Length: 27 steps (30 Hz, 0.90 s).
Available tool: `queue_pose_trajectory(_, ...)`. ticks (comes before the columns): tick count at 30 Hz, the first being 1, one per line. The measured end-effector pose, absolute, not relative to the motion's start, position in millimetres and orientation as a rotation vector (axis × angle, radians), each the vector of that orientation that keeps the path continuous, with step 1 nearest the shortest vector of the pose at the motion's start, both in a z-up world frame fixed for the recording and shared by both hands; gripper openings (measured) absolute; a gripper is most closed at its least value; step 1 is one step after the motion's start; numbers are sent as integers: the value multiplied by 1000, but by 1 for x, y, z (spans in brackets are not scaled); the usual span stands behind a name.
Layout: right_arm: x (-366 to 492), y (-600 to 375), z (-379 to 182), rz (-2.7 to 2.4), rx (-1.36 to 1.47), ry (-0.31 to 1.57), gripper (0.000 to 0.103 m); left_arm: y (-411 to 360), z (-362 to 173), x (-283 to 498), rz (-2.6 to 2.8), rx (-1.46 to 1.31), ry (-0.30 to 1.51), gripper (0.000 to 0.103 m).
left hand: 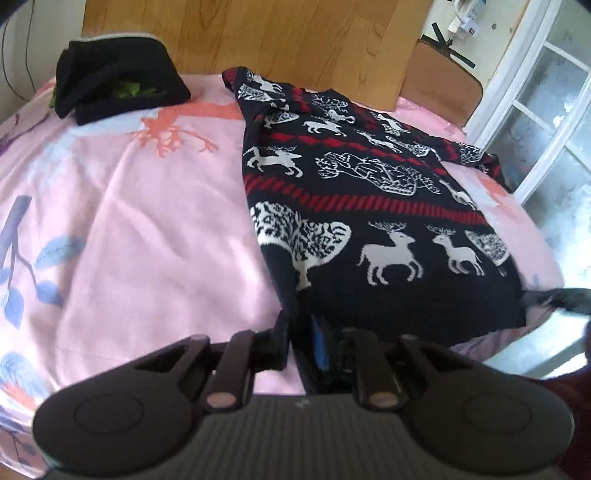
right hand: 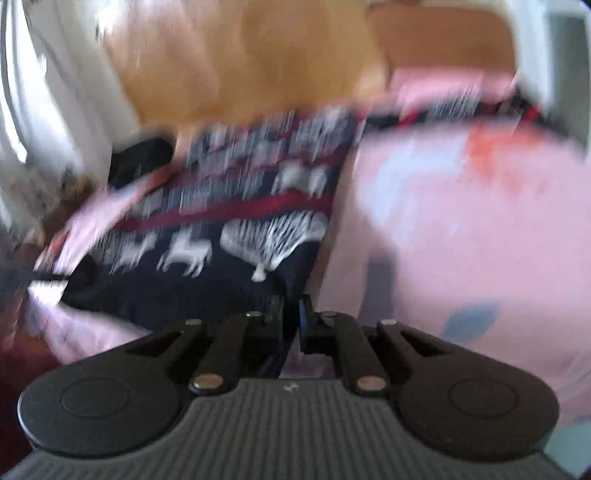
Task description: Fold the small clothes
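A dark navy sweater (left hand: pixel 369 206) with white reindeer and red stripes lies spread on the pink bed sheet (left hand: pixel 147 221), its hem nearest me. My left gripper (left hand: pixel 301 332) is shut on the sweater's near left hem corner, and the cloth edge runs down between its fingers. The right wrist view is blurred. There the sweater (right hand: pixel 240 221) reaches my right gripper (right hand: pixel 293 325), whose fingers stand close together on the near right hem corner. In the left wrist view the right gripper (left hand: pixel 554 295) shows as a dark shape at that corner.
A folded black garment (left hand: pixel 118 88) with green showing sits at the bed's far left. A wooden headboard (left hand: pixel 258 33) stands behind, with a brown chair back (left hand: pixel 439 81) to its right. A white-framed glass door (left hand: pixel 546 110) is at the right, past the bed's edge.
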State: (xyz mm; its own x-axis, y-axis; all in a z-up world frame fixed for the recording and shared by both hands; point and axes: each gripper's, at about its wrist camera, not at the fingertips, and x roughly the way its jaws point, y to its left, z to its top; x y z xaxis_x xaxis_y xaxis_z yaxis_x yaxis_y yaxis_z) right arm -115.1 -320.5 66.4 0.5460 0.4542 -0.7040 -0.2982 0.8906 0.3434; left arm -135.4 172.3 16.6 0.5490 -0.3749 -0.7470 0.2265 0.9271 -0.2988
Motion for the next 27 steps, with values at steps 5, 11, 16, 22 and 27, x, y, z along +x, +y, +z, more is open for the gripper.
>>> queue_pose_trajectory(5, -89, -347, 80, 467, 225, 810, 38, 196, 58, -122, -229, -139, 806, 37)
queue_pose_trajectory(11, -2, -373, 95, 343, 404, 688, 40, 176, 93, -24, -176, -66, 698, 52)
queue_pose_trajectory(16, 67, -362, 78, 272, 408, 699, 43, 152, 78, 103, -133, -93, 747, 59)
queue_pose_trajectory(22, 138, -344, 73, 240, 376, 634, 55, 133, 36, 197, -57, -91, 844, 33)
queue_pose_trajectory(27, 193, -339, 51, 189, 408, 694, 52, 142, 34, 195, -4, -117, 848, 10)
